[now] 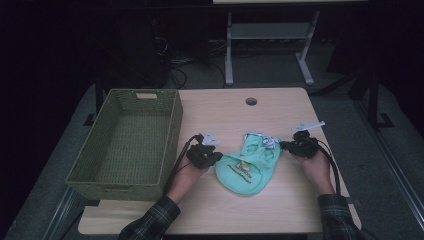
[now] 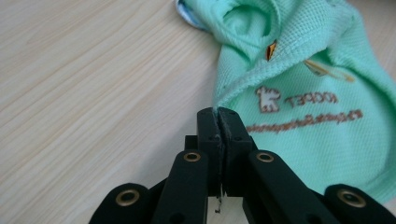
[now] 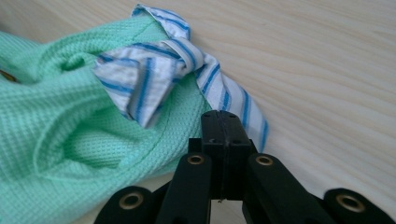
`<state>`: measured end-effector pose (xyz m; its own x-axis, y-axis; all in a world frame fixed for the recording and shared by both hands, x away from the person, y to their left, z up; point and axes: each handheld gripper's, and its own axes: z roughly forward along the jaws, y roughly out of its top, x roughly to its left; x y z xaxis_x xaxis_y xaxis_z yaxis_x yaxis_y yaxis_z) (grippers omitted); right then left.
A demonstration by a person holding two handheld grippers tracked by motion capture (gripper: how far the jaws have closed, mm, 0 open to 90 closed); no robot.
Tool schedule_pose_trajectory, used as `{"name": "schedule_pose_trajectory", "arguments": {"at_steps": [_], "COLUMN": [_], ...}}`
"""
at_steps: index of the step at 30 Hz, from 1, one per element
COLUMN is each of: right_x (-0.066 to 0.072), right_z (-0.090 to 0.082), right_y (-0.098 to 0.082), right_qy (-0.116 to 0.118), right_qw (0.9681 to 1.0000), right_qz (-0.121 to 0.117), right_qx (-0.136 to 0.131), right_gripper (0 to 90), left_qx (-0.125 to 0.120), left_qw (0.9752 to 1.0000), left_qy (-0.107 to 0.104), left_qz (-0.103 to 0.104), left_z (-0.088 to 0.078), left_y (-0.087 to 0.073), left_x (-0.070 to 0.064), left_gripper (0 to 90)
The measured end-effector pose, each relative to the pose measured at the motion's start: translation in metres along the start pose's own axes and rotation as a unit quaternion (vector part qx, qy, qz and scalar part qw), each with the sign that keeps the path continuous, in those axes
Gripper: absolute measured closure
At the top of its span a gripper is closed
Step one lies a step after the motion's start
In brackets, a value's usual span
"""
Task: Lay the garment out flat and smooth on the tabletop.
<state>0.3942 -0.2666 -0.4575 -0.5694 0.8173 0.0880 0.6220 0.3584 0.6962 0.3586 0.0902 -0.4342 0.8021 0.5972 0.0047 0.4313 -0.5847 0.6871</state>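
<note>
Both grippers point(image 2: 218, 114) point(image 3: 224, 116) clamp tight on the green garment point(image 1: 250, 165).

Your left gripper point(image 1: 214, 155) and right gripper point(image 1: 285, 145) are both matt black throughout. Each carries two flat linkage arms converging on a pair of squared black fingers point(image 2: 208, 128), with a small screw head set in each finger's outer face. Brass-coloured rivets mark the pivots: two on the inner arms, two lower on the outer links. A black cable trails back from each gripper along your forearm. A pale tag stands beside each gripper body. Your sleeves are dark plaid, checked with lighter lines, ending at the wrist.
</note>
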Motion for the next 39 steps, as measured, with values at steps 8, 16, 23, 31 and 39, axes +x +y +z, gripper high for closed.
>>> {"name": "schedule_pose_trajectory", "arguments": {"at_steps": [8,16,23,31,39], "right_x": [-0.003,0.003,0.021,0.043,0.063], "right_z": [0.001,-0.013,-0.023,-0.026,-0.022], "right_y": [-0.002,0.002,-0.005,-0.012,-0.021], "right_qy": [-0.014,0.006,0.034,0.061,0.082], "right_qw": [0.9999,0.9996,0.9990,0.9977,0.9962], "right_qz": [0.002,0.006,-0.006,-0.016,-0.028], "right_qx": [0.004,-0.028,-0.029,-0.022,-0.009], "right_gripper": [90.0,82.3,89.7,89.8,89.9], "left_qx": [0.028,-0.011,-0.026,-0.031,-0.005], "left_qw": [0.9995,0.9998,0.9992,0.9982,0.9975], "left_qy": [0.011,-0.007,-0.029,-0.052,-0.065], "left_qz": [-0.007,-0.014,-0.009,-0.001,0.027], "left_z": [0.006,-0.007,-0.003,0.017,0.045], "left_y": [-0.008,-0.002,0.013,0.029,0.034], "left_x": [0.003,0.002,0.002,0.005,-0.001], "left_gripper": [87.7,72.8,85.8,89.3,89.3]}}
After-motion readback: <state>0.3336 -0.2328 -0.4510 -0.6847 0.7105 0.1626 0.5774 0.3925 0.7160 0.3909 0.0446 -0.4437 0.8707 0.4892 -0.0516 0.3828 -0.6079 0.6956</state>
